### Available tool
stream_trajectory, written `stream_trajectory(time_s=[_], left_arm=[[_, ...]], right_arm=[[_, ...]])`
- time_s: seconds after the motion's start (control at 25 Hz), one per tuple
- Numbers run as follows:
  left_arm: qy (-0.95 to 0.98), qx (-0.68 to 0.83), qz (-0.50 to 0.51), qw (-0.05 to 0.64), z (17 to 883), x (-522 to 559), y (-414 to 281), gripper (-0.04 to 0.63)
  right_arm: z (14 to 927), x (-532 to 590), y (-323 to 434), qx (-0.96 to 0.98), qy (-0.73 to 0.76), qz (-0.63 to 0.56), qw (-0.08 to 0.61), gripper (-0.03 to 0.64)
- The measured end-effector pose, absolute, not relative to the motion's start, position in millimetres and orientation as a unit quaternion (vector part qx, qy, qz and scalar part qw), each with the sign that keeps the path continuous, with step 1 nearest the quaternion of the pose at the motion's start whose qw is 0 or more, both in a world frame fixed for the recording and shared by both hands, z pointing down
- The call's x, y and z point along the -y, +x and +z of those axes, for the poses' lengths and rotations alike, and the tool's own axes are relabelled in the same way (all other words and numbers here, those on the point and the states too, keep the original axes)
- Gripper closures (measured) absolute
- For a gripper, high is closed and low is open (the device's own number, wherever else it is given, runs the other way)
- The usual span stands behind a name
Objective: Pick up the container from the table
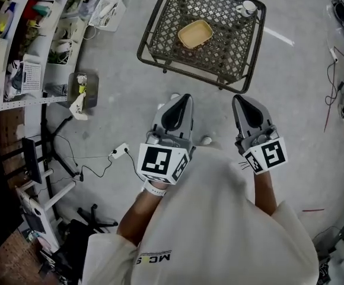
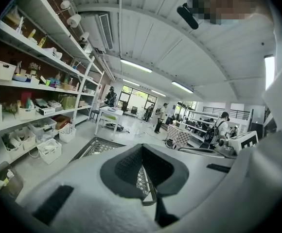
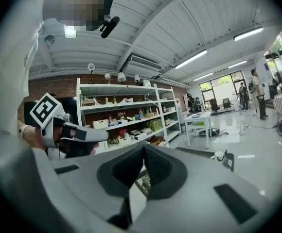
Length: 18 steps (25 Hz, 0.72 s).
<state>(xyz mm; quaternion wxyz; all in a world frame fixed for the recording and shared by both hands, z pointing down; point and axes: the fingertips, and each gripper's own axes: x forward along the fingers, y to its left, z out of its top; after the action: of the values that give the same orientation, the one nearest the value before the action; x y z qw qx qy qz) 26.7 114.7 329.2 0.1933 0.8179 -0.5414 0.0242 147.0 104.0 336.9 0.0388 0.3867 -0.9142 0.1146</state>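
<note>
A shallow tan container (image 1: 194, 34) sits near the middle of a dark metal mesh table (image 1: 160, 34) on the floor ahead of me. A white cup (image 1: 247, 8) stands at the table's far right corner. My left gripper (image 1: 182, 98) and right gripper (image 1: 239, 98) are held side by side close to my body, short of the table's near edge. Both are shut with nothing between the jaws. In the left gripper view the shut gripper (image 2: 142, 150) hides most of the table mesh (image 2: 98, 147). In the right gripper view the shut gripper (image 3: 144, 149) hides the container, and the cup (image 3: 220, 156) shows.
Shelves (image 1: 18, 46) crowded with boxes and baskets run along the left. A power strip (image 1: 120, 151) and cables lie on the concrete floor at the left. More cables (image 1: 332, 94) lie at the right. People stand far off in the hall (image 2: 159, 116).
</note>
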Motion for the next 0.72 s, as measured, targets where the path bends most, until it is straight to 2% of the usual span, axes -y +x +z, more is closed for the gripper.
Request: stream_trajectory(time_s=[0.32, 0.72], left_arm=[[0.819, 0.542, 0.019, 0.188, 323, -22, -60, 0.582], [0.825, 0.525, 0.039, 0.207, 339, 34, -76, 0.581]], right_arm=[[321, -9, 65, 0.915, 0.389, 0.1, 0.038, 0.598], [348, 54, 43, 0.907, 0.403, 0.113, 0.053, 0.598]])
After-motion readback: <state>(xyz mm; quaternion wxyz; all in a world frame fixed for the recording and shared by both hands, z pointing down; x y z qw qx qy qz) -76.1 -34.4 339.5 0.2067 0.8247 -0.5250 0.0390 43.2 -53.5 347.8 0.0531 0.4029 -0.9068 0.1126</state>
